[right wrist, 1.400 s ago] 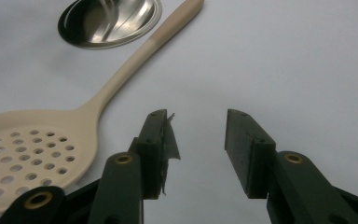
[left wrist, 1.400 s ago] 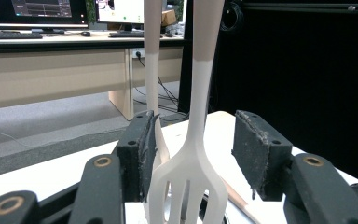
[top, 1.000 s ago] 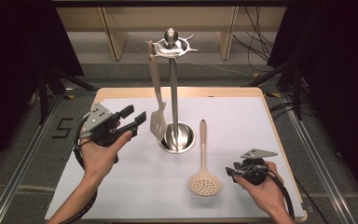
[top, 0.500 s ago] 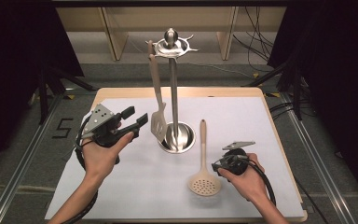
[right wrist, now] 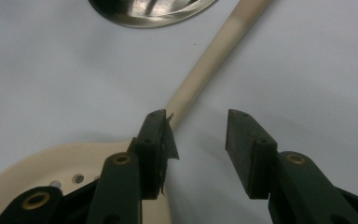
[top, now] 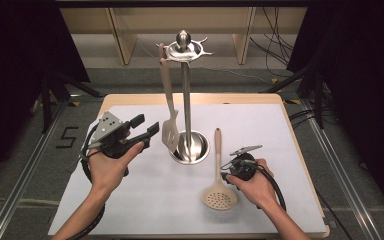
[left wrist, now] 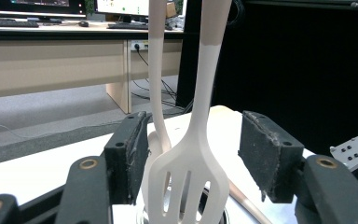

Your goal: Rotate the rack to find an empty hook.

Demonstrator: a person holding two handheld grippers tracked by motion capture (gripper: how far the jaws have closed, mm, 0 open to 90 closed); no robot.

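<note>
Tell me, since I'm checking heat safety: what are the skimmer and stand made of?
Skimmer: cream, matte, likely silicone or plastic head, with a handle that may be wood. Stand: looks like polished steel, judging by its mirror-like reflections.

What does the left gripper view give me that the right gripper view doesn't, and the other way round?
Left gripper view: the slotted spatula hanging upright between open jaws, untouched, with desks and monitors behind. Right gripper view: the skimmer's perforated bowl and handle flat on the white mat, the handle passing by the left jaw, not yet gripped. Shared: the steel stand's base.
</note>
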